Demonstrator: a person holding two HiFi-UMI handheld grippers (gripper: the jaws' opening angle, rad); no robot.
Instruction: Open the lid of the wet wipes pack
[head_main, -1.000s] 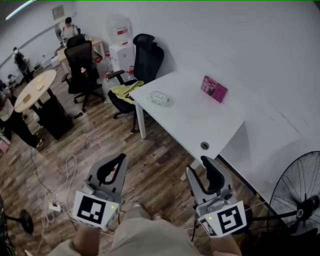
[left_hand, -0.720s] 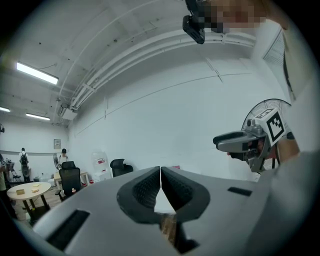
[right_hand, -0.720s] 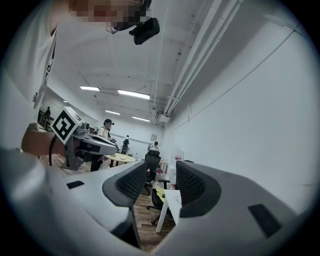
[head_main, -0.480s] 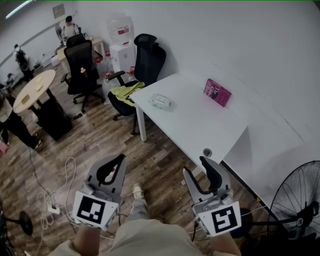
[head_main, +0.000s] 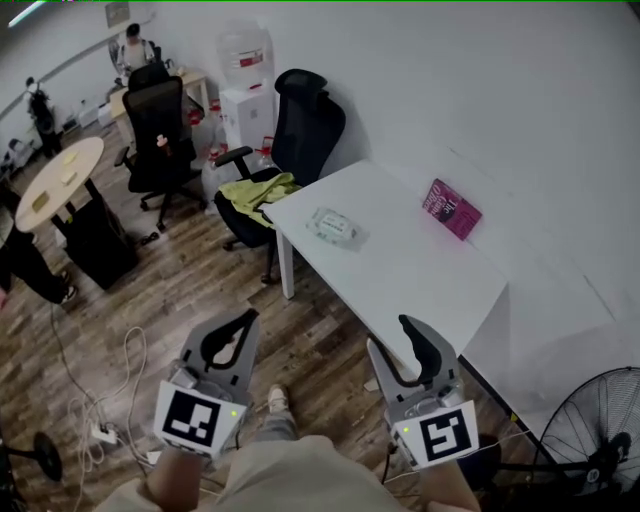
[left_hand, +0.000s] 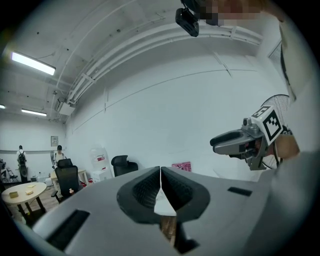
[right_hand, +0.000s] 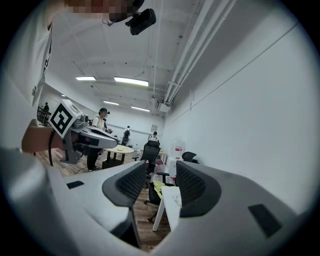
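The wet wipes pack (head_main: 333, 226), a pale soft packet, lies flat near the left end of the white table (head_main: 420, 270). Both grippers hang over the wooden floor, well short of the table and apart from the pack. My left gripper (head_main: 248, 318) is shut with its tips touching and nothing between them (left_hand: 160, 172). My right gripper (head_main: 392, 335) stands open and empty, with a clear gap between its jaws (right_hand: 161, 172), and points towards the table's end. Each gripper shows in the other's view: the right gripper (left_hand: 240, 142) and the left gripper (right_hand: 95, 136).
A pink book (head_main: 455, 209) lies at the table's far side by the wall. A black office chair (head_main: 300, 130) with a yellow-green cloth (head_main: 258, 187) stands at the table's left end. A water dispenser (head_main: 245, 75), a round table (head_main: 60, 175), floor cables (head_main: 100, 400) and a fan (head_main: 600, 440) surround the area.
Both grippers and the view have come closer to the table, and the pack now sits nearer the picture's middle. The right gripper's jaws stand wider than a second ago.
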